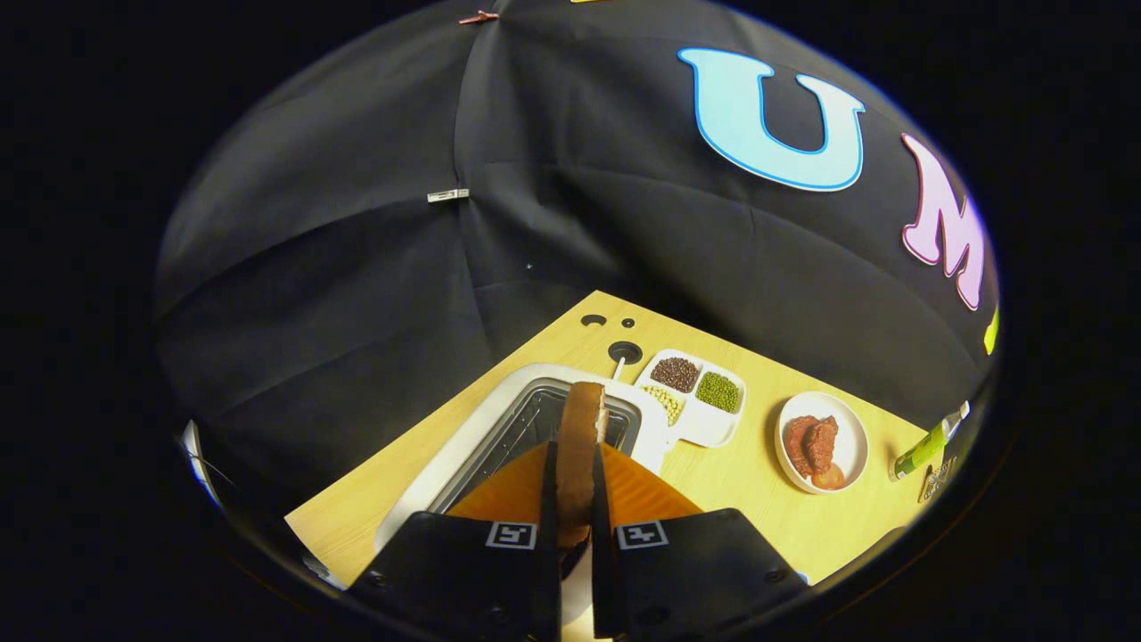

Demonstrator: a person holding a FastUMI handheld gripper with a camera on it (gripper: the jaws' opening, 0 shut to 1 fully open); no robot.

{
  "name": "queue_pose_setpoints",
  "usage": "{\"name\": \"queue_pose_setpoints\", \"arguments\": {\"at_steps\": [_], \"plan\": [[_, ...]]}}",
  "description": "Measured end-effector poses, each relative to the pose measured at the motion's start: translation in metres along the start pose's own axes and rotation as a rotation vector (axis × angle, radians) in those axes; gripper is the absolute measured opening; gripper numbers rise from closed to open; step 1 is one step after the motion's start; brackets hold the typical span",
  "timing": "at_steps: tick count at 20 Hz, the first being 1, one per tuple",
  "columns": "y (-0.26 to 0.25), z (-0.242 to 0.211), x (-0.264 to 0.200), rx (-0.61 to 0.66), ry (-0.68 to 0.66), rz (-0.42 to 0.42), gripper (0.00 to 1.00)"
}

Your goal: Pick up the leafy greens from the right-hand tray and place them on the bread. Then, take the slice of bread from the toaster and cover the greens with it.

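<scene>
From the gripper view I see my gripper (571, 513) clenched on the bread (581, 446): both fingers (540, 499) press its flat faces, and the slice stands on edge between them, its brown crust rising past the fingertips. I take the toaster (499, 419) as my landmark. It is white with a dark open slot and lies directly under and just ahead of the fingers; the bread is held above that slot, and I cannot tell whether its lower edge touches the toaster. Just beyond the toaster on its right sits a white divided tray (713, 428) holding dark, green and pale beans. Further right of the toaster, well apart, a white plate (851, 428) carries reddish-brown food. Beyond that, a green bottle (923, 450) lies on the table (758, 508).
</scene>
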State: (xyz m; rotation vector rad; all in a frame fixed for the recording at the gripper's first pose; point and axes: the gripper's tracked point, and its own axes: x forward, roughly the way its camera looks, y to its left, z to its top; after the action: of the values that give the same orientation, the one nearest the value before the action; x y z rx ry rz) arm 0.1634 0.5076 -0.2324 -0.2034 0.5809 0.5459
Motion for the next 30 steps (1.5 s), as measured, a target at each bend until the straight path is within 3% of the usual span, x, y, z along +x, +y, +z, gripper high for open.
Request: {"name": "queue_pose_setpoints", "arguments": {"at_steps": [9, 15, 20, 25, 30], "plan": [[-0.008, 0.062, -0.057, 0.009, -0.13, -0.002, 0.18], [-0.063, 0.065, -0.106, 0.101, -0.168, -0.021, 0.18], [-0.133, 0.026, -0.138, 0.181, -0.145, -0.082, 0.18], [-0.186, -0.043, -0.155, 0.29, -0.073, -0.138, 0.18], [-0.194, -0.117, -0.15, 0.434, 0.017, -0.086, 0.18]]}}
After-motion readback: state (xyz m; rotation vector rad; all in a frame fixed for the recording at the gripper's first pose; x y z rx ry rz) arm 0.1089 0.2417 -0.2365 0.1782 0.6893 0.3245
